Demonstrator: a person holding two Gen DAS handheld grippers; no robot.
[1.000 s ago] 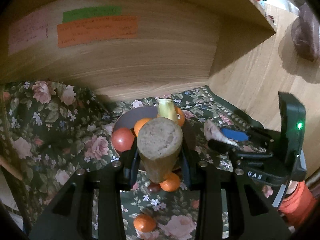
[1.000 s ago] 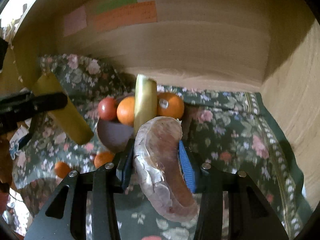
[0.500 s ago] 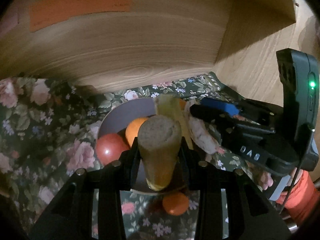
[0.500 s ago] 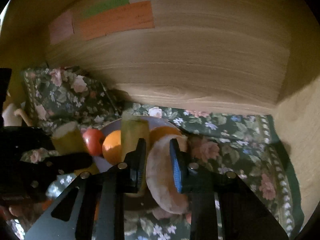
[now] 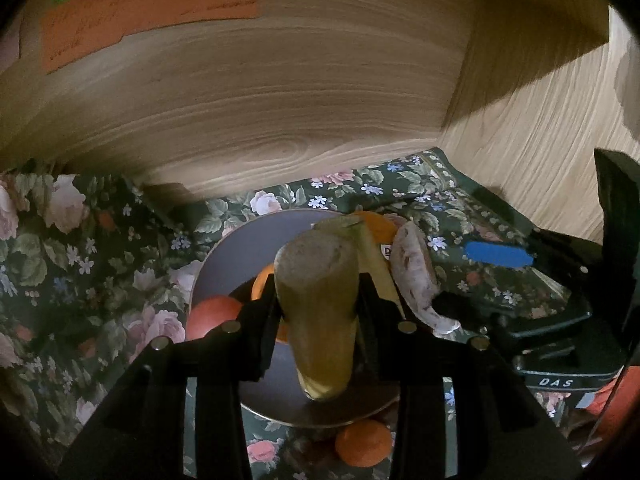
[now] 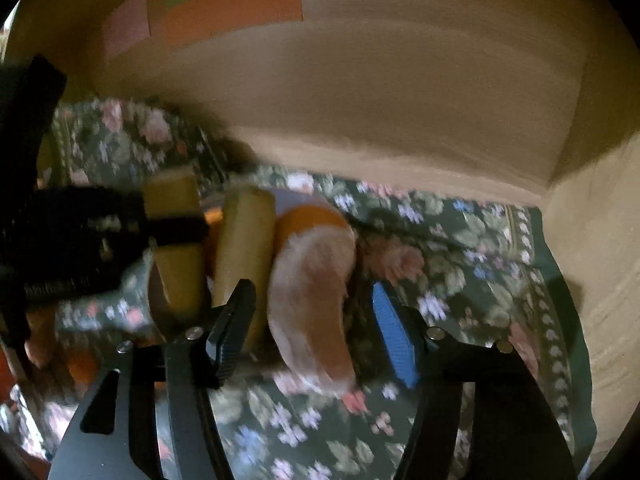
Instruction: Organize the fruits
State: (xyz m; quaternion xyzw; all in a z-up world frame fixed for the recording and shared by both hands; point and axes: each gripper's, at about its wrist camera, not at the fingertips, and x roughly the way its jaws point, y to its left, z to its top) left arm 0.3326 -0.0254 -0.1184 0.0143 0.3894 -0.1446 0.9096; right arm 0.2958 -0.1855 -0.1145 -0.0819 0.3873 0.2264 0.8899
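Note:
My left gripper (image 5: 318, 304) is shut on a yellow-green banana piece (image 5: 318, 312) and holds it over the grey plate (image 5: 240, 248). The plate holds a red tomato (image 5: 212, 316), oranges (image 5: 376, 226) and another banana piece (image 5: 372, 256). A pale pink curved fruit (image 5: 414, 276) leans on the plate's right edge. In the right wrist view my right gripper (image 6: 316, 320) is open, its fingers apart on either side of that pink fruit (image 6: 312, 292), which it no longer grips. The left gripper with its banana piece (image 6: 172, 240) shows at the left.
A small orange (image 5: 362, 442) lies on the floral cloth (image 5: 80, 260) in front of the plate. A wooden back wall (image 5: 280, 100) with orange and green paper notes (image 5: 160, 8) stands close behind. A wooden side wall (image 6: 600, 260) is at the right.
My right gripper has opened and let go of the pink fruit at the plate's right edge. My left gripper has moved forward and down over the plate with its banana piece.

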